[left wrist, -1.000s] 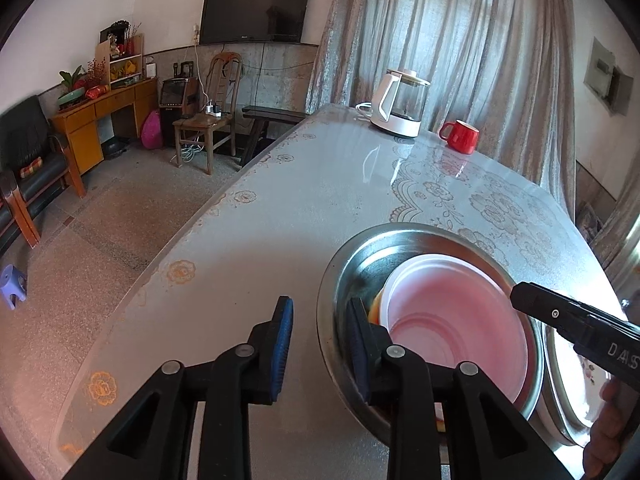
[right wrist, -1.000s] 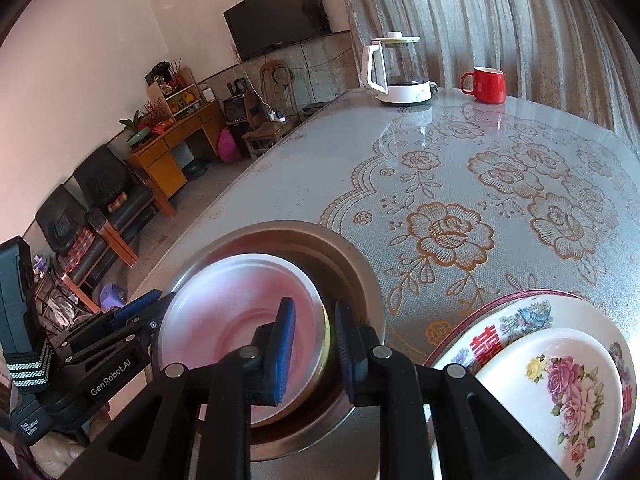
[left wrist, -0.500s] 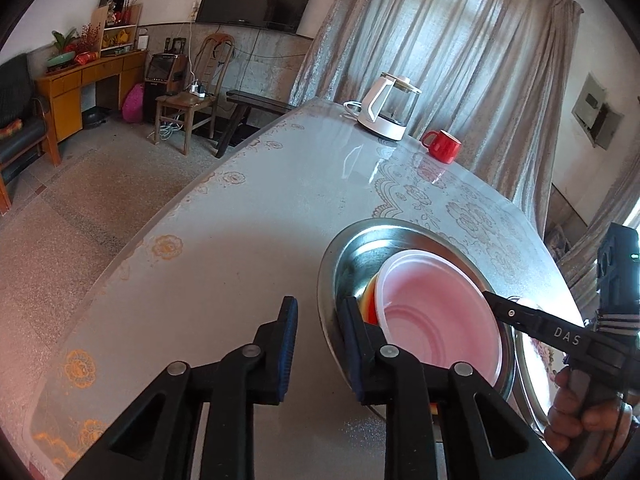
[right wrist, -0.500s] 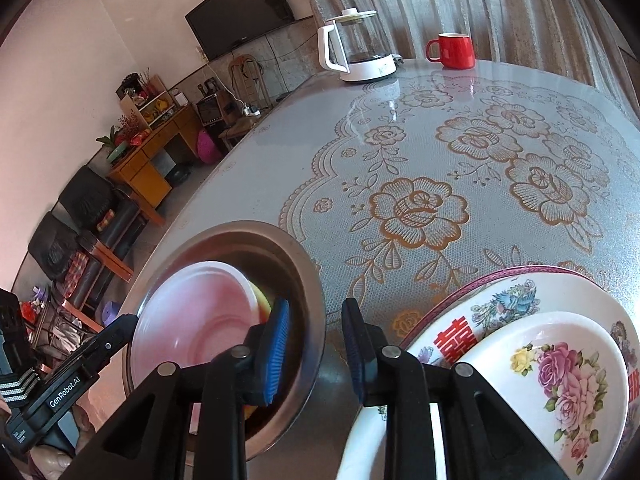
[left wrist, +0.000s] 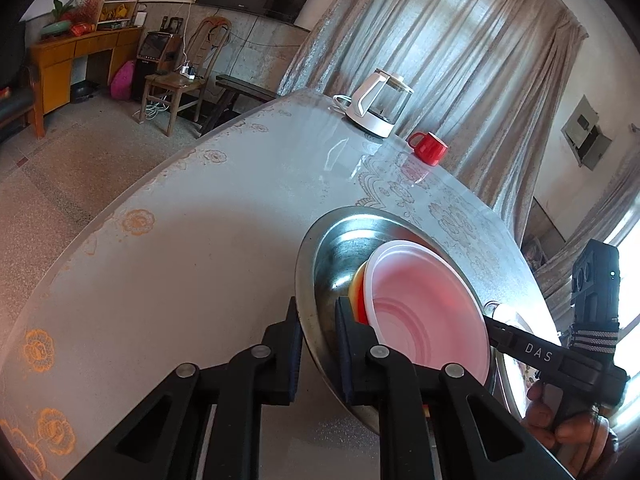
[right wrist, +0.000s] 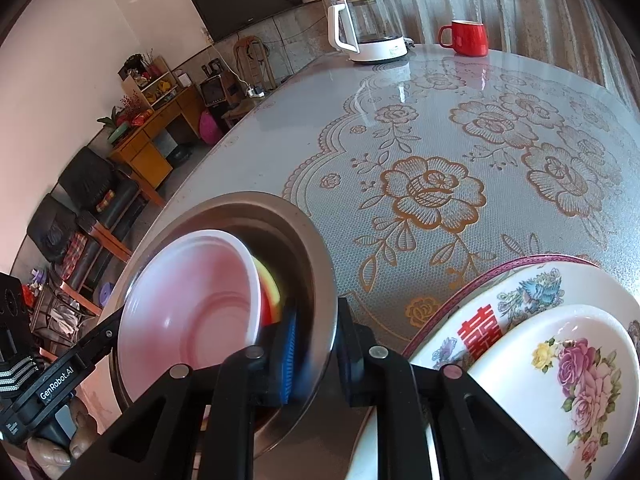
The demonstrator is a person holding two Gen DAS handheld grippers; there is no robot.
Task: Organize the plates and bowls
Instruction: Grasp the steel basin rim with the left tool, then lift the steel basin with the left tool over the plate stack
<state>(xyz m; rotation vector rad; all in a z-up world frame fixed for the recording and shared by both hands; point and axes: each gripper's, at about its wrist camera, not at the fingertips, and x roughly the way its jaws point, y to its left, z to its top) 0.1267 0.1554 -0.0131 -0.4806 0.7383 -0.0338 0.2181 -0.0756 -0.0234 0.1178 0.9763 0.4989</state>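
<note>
A steel basin [left wrist: 340, 248] holds a pale pink plastic bowl [left wrist: 424, 304] stacked on yellow and red bowls. It is tilted and lifted off the table. My left gripper [left wrist: 318, 336] is shut on the basin's near rim. My right gripper [right wrist: 316, 344] is shut on the opposite rim [right wrist: 320, 280]; the pink bowl [right wrist: 188, 304] shows left of it. A floral plate [right wrist: 520, 300] with a white floral bowl [right wrist: 560, 376] in it sits at lower right.
A white kettle [right wrist: 368, 28] and a red mug [right wrist: 466, 38] stand at the table's far end. The table's left edge [left wrist: 120, 208] drops to the floor, with chairs and a cabinet beyond.
Both grippers have closed onto opposite rims of the steel basin, and the basin has tilted and risen with the bowls inside it.
</note>
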